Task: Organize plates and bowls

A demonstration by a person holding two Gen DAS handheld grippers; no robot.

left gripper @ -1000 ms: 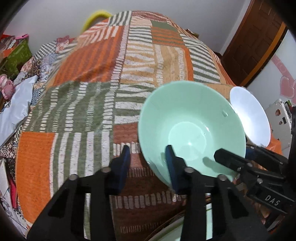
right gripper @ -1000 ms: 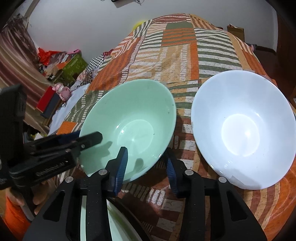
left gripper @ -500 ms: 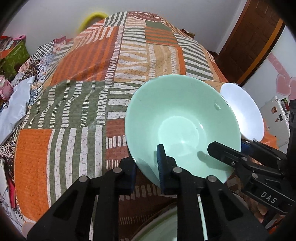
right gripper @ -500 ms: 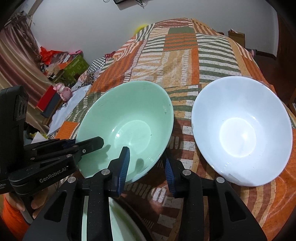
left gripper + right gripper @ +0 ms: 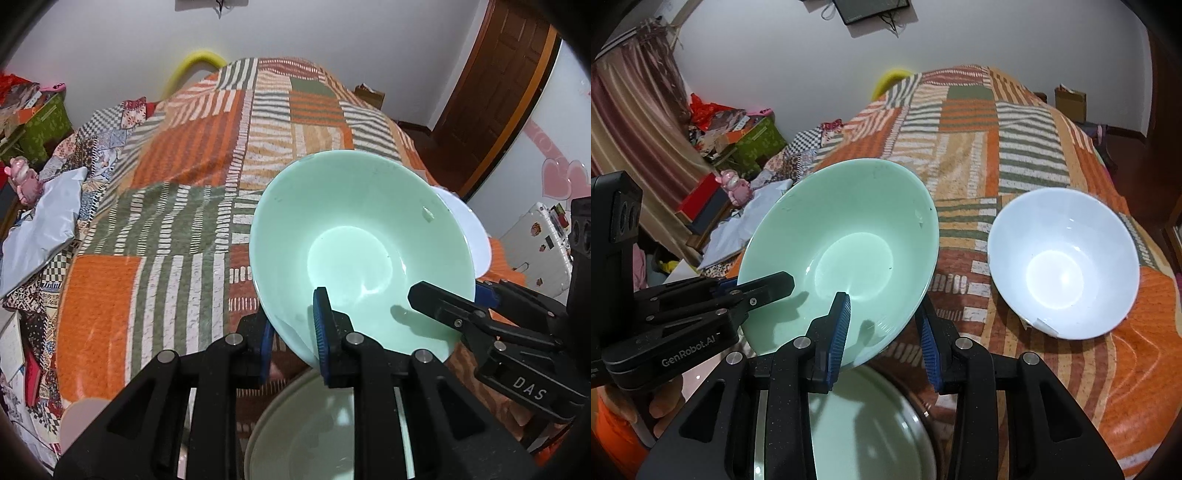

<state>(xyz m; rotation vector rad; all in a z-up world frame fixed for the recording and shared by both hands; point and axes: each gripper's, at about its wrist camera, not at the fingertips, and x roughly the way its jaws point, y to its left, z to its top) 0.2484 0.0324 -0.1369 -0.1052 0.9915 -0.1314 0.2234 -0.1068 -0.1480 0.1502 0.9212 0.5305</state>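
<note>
Jointly, both claws clamp the near rim of the green bowl (image 5: 846, 254): the left gripper (image 5: 293, 332) closed on its near-left arc, the right gripper (image 5: 884, 332) on its near-right arc. Tilted, rim toward the cameras, the bowl rides clear of the bedspread (image 5: 147, 229). A pale plate (image 5: 871, 421) lies directly below, at the bed's near edge; the white bowl (image 5: 1063, 258) sits apart toward the right edge. Open room extends toward the far end.

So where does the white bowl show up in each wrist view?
Left wrist view: the white bowl is a sliver at right of centre, mostly hidden behind the green bowl.
Right wrist view: white bowl in full at right, on the patchwork bedspread.
Shared landmark: the green bowl.
</note>
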